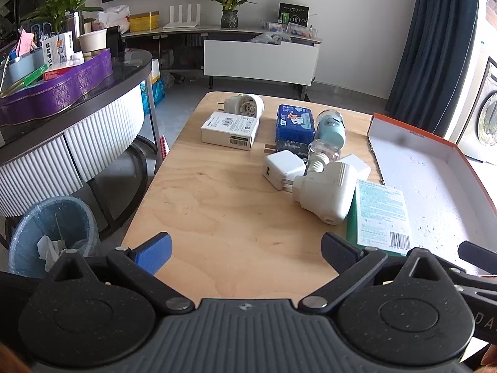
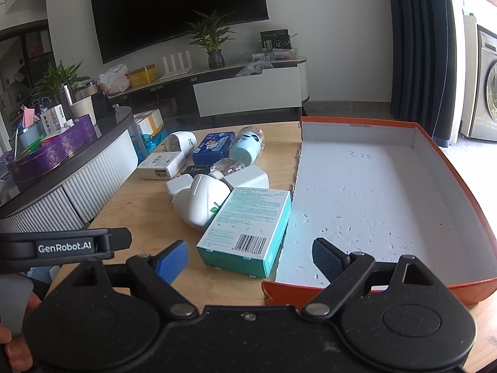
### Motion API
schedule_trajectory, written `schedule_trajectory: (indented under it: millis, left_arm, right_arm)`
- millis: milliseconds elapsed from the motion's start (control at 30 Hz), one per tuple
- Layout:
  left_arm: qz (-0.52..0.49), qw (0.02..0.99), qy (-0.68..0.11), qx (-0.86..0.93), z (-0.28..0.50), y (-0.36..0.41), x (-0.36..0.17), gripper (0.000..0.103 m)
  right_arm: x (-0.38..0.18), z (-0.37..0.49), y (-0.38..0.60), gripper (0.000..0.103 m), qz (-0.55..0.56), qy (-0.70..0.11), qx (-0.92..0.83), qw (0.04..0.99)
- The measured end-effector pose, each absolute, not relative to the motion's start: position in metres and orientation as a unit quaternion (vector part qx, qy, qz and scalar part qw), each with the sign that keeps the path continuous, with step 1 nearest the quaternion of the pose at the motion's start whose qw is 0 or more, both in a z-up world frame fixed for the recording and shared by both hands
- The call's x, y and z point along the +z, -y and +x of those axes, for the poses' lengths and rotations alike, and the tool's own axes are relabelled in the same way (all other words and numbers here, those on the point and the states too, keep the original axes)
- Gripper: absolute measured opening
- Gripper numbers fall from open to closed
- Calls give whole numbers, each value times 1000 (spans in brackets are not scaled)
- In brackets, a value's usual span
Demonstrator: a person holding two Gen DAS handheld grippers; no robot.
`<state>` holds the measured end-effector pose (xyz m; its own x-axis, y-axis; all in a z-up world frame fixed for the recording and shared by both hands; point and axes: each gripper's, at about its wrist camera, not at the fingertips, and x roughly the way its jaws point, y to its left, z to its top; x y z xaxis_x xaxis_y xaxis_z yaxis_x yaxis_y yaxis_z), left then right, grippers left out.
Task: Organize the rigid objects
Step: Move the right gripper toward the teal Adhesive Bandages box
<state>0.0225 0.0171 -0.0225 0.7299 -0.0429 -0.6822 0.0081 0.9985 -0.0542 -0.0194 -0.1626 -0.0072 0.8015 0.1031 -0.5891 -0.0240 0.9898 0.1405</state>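
Note:
A cluster of small items lies on the wooden table (image 1: 217, 211): a white boxed item (image 1: 230, 130), a blue case (image 1: 295, 122), a pale blue bottle (image 1: 330, 127), a white charger cube (image 1: 284, 168), a white plug-in device (image 1: 329, 191) and a teal bandage box (image 2: 248, 227). An orange-rimmed box lid (image 2: 372, 205) with a white inside sits to the right, with nothing in it. My left gripper (image 1: 245, 253) hangs open over the near table edge. Open too, my right gripper (image 2: 250, 261) hovers in front of the bandage box and the lid's near corner. Neither holds anything.
A dark round-edged side table (image 1: 93, 93) with a purple tin (image 1: 56, 90) and clutter stands on the left. A blue waste bin (image 1: 52, 233) sits below it. A TV bench (image 1: 261, 59) with plants is behind, a curtain (image 1: 435, 37) and washing machine (image 2: 484, 87) on the right.

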Motion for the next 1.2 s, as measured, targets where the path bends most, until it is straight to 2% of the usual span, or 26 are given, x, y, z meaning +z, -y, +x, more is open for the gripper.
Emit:
schedule_trajectory:
  millis: [1200]
  left_arm:
    - [-38,920,-390,-26,49,-31,-29,103]
  right_arm:
    - [-21,25,149,102,78,-375,11,923]
